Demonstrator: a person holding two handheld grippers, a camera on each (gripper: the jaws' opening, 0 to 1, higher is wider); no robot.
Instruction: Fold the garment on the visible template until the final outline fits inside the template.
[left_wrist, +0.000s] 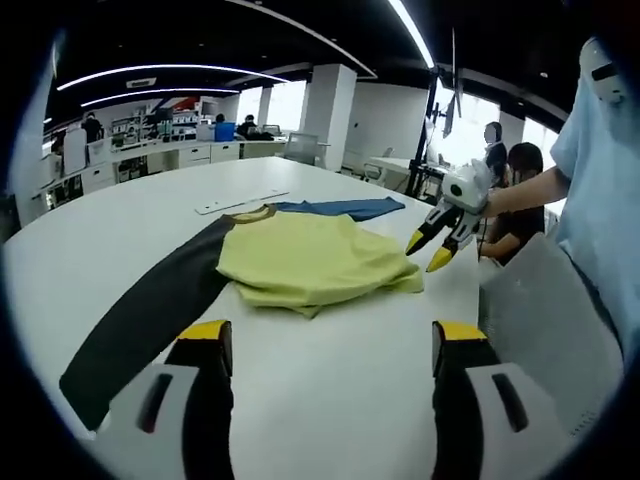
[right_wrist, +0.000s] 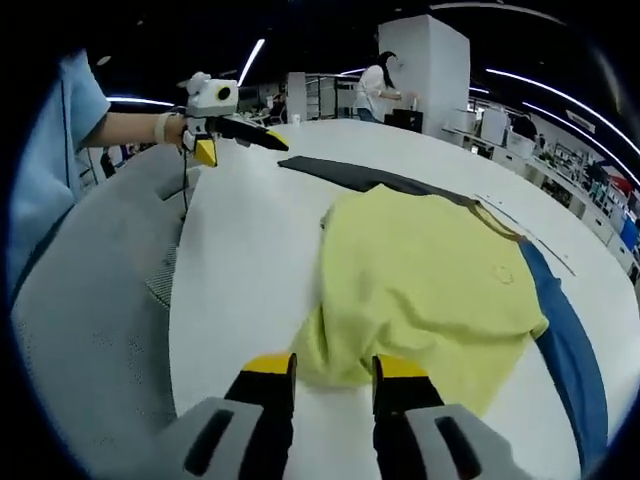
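Looking along my left gripper (left_wrist: 330, 345), I see its yellow-tipped jaws spread wide above bare white table (left_wrist: 330, 400), holding nothing. Ahead lies the garment (left_wrist: 300, 262) — a yellow shirt body folded into a rumpled heap, with one dark grey sleeve (left_wrist: 150, 315) stretched out flat toward my left jaw and a blue sleeve (left_wrist: 345, 208) reaching away on the far side. A pale strip (left_wrist: 240, 202) rests on the table just beyond the collar. My right gripper (left_wrist: 430, 250) hovers at the shirt's near corner, jaws parted, tips pointing down, just off the fabric.

In the right gripper view the jaws of that gripper (right_wrist: 335, 372) stand apart with the yellow hem (right_wrist: 340, 365) between and just beyond them — whether they touch the cloth I cannot tell. A person (right_wrist: 375, 85) stands at the far counter
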